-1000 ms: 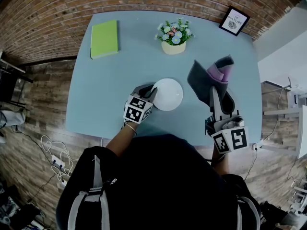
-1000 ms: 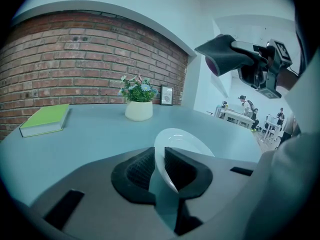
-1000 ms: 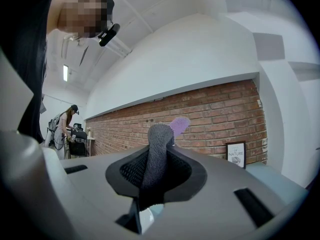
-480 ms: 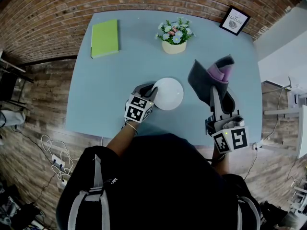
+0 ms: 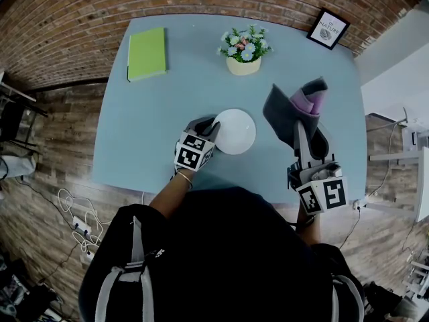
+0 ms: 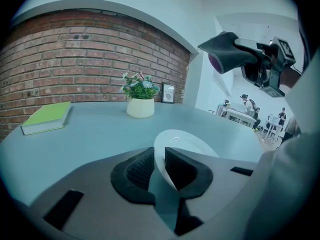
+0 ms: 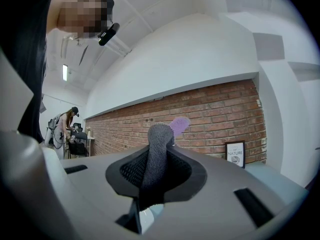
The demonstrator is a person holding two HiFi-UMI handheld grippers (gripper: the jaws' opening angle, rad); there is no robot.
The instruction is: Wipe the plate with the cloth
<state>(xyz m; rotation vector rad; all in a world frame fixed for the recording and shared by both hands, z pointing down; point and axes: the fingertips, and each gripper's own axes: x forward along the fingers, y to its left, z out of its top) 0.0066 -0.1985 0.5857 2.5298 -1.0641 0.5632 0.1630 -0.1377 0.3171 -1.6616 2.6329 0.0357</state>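
1. Holding both things ready is the step right now. The left gripper pinches the edge of the white plate, with the rim squeezed between its two pads.
2. The plate is at the blue table, on the near side of the flower pot, toward the person. I cannot tell if it is lifted a little or lies flat.
3. The right gripper pinches the grey and purple cloth, with its pads pressed tight on it. The cloth sticks up in the air, to the right of the flower pot and nearer the person. It does not touch the plate.
4. I think the wiping has not started yet, because the cloth and the plate are apart.
5. Next, the cloth needs to go over to the near side of the flower pot and down onto the plate, then rub across it. The left gripper should hold the rim firmly so the plate does not slide or tip.
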